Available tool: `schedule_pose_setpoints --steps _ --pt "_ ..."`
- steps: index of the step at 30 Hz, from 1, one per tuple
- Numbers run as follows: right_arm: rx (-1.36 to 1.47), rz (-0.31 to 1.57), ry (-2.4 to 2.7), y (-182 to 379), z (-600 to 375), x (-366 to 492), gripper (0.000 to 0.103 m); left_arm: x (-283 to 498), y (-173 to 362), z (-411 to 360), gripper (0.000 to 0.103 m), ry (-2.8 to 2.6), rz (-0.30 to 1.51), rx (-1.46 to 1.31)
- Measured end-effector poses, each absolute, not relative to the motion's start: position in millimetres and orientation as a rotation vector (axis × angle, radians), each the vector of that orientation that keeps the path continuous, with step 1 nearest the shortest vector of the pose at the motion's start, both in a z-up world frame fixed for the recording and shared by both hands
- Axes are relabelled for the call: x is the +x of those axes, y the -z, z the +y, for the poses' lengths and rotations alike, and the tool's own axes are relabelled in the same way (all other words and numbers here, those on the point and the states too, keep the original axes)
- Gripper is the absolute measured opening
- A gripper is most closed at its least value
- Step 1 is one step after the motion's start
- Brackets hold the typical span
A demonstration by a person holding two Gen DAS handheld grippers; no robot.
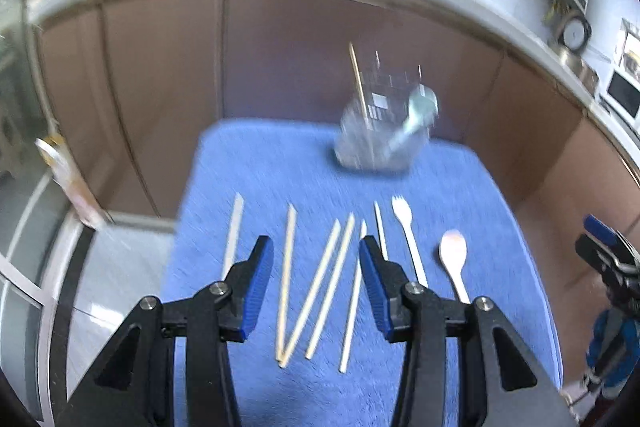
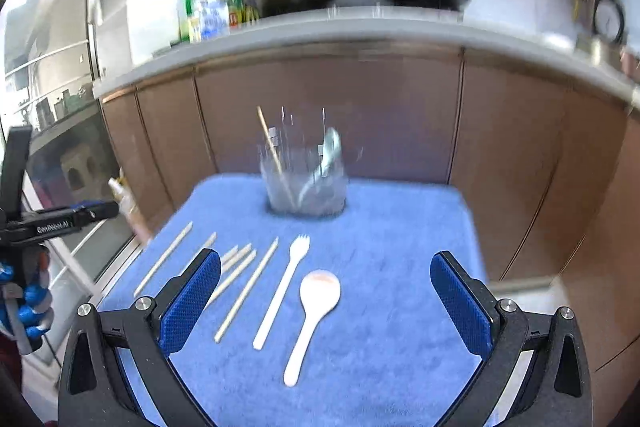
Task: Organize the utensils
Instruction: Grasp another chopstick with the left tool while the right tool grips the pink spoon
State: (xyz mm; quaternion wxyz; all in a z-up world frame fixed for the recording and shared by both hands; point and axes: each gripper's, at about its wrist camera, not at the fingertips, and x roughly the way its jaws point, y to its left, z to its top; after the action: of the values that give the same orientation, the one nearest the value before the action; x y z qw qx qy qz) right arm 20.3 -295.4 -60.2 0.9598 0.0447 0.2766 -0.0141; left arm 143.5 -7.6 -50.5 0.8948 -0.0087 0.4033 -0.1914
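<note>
Left gripper (image 1: pixel 316 267): jaws about half parted, nothing between the pads, poised above a fan of wooden chopsticks (image 1: pixel 320 283) on the blue towel (image 1: pixel 460 187); right gripper (image 2: pixel 325 297): jaws spread wide, empty too, framing the white spoon (image 2: pixel 312 311) with the white fork (image 2: pixel 284 291) just to its left.

Farther out, at the towel's far edge: clear holder (image 2: pixel 306 187), already carrying one chopstick (image 2: pixel 272 151) and a metal spoon (image 2: pixel 326 155); behind it, brown cabinet fronts (image 2: pixel 400 115) under a counter with pans.

Risks, as judged from here: chopsticks crossing and touching near their near ends, so closing on one likely to drag or pinch a neighbour; thin sticks lying flat on soft pile, easy to skid off the pads or roll aside; fork close beside spoon, likely to be nudged; light holder liable to tip under a careless drop-in.
</note>
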Motion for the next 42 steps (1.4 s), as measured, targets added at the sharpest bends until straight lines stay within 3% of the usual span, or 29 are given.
schedule_pose_setpoints --steps 4,12,28,42 --pt "0.174 0.676 -0.032 89 -319 50 0.095 176 87 -29 0.042 0.458 0.999 -0.021" --pt "0.281 0.924 -0.171 153 -344 121 0.06 227 132 -66 0.042 0.497 1.177 0.046" --pt "0.227 1.046 -0.263 182 -343 175 0.056 271 167 -94 0.022 0.482 1.293 0.154" --pt "0.181 1.151 -0.336 202 -338 207 0.047 288 184 -115 0.02 0.495 1.338 0.281"
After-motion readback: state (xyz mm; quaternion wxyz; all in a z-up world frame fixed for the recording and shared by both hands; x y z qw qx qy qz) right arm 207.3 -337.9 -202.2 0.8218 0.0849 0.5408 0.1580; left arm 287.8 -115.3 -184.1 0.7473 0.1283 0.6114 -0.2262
